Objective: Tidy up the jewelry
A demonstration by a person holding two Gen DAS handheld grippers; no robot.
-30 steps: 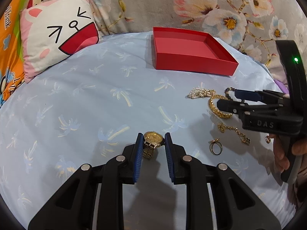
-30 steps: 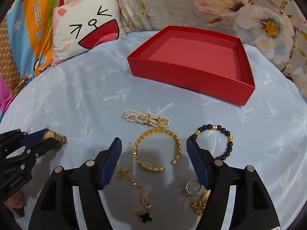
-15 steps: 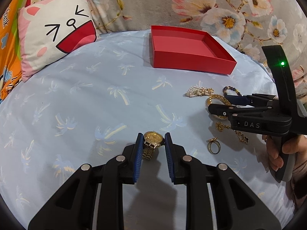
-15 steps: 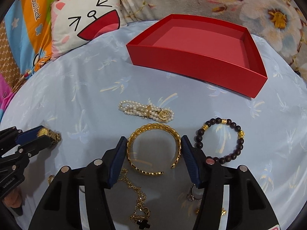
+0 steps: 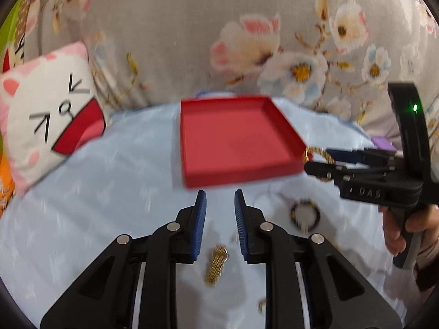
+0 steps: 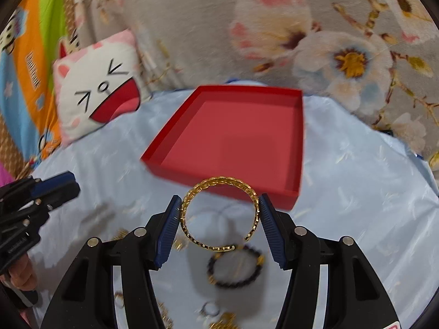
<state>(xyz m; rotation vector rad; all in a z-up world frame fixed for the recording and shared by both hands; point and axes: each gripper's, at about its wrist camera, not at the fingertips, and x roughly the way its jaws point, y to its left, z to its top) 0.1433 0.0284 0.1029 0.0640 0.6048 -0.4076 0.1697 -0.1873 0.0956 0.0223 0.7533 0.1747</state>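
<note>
My right gripper is shut on a gold chain bangle and holds it raised just in front of the red tray. It also shows in the left wrist view at the tray's right corner, the bangle between its fingers. My left gripper is open and empty. The gold watch lies on the blue sheet below its jaws. A dark bead bracelet lies on the sheet under the right gripper.
A cat-face pillow lies at the left, and a floral fabric rises behind the tray. Rings and a gold chain lie blurred near the right gripper's base. The bead bracelet also shows in the left wrist view.
My right gripper closed on the gold bangle and lifted it toward the red tray. My left gripper let go of the watch, which now lies on the sheet, and moved up toward the tray.
</note>
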